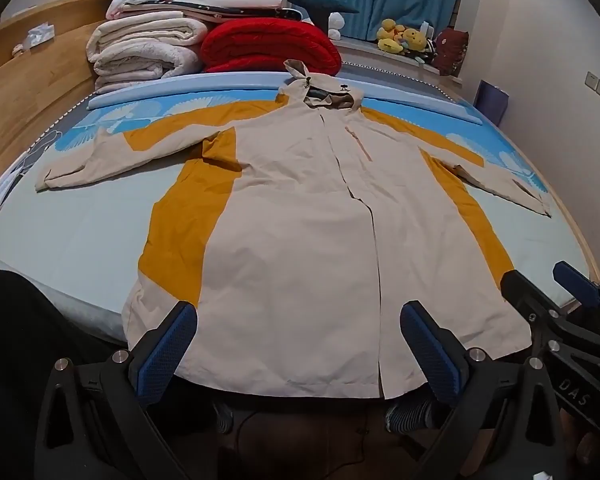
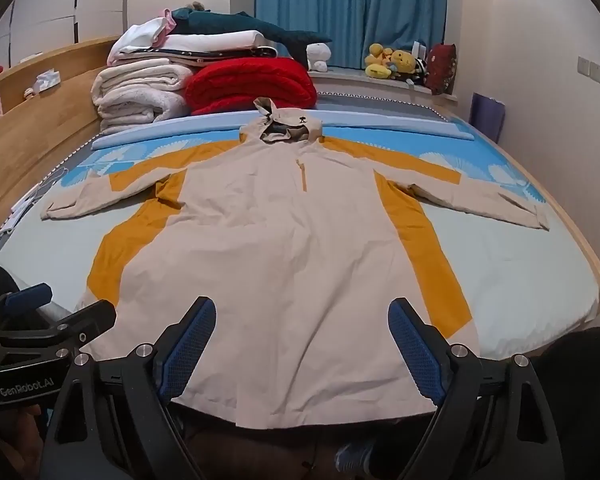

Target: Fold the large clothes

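Jacket: a beige hooded jacket (image 1: 300, 216) with mustard-yellow panels lay face up and spread flat on the bed (image 1: 72, 240), hood toward the far end, both sleeves stretched out to the sides, hem at the near edge
Front: the closure ran down the middle, closed, with a slight gap at the hem
Left gripper (image 1: 298, 344): hovered over the hem, tilted down, jaws spread wide, blue pads clear of the cloth, nothing held
Right gripper (image 2: 302, 346): just beside the left one over the hem, also tilted down, jaws wide apart, nothing gripped
Far end of bed: a stack of folded cream blankets (image 1: 144, 50) beside a folded red blanket (image 1: 268, 46)
Window ledge: yellow plush toys (image 2: 392, 62) below a blue curtain (image 2: 352, 8)
Below the hem: striped socks (image 1: 410, 414) of the person showed at the floor
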A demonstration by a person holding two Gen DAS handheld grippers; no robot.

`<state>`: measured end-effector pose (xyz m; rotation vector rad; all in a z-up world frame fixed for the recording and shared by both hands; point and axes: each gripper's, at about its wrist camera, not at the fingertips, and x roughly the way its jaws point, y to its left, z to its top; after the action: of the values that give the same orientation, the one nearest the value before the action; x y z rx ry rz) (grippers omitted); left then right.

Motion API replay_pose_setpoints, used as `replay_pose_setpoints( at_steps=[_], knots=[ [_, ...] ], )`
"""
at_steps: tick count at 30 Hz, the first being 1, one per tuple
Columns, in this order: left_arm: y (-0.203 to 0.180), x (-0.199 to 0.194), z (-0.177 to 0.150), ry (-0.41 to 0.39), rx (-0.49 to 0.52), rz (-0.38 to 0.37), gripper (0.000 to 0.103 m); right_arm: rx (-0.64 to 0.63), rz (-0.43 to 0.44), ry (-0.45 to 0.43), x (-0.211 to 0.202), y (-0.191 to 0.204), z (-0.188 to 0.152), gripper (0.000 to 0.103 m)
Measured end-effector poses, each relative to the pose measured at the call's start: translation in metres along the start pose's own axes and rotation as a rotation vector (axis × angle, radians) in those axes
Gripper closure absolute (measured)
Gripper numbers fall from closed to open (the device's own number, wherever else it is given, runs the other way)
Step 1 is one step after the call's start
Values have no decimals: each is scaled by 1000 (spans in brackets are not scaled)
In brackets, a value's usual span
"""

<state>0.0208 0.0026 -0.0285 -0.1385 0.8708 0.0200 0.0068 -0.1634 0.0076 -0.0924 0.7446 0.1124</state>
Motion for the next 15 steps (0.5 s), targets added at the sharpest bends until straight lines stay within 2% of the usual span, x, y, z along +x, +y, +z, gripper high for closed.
replay_pose_setpoints(
  at_steps=[15],
  knots=[
    [0, -3, 2, -5, -2, -10, 3, -2, 5, 4, 2, 7, -1, 15]
  ],
)
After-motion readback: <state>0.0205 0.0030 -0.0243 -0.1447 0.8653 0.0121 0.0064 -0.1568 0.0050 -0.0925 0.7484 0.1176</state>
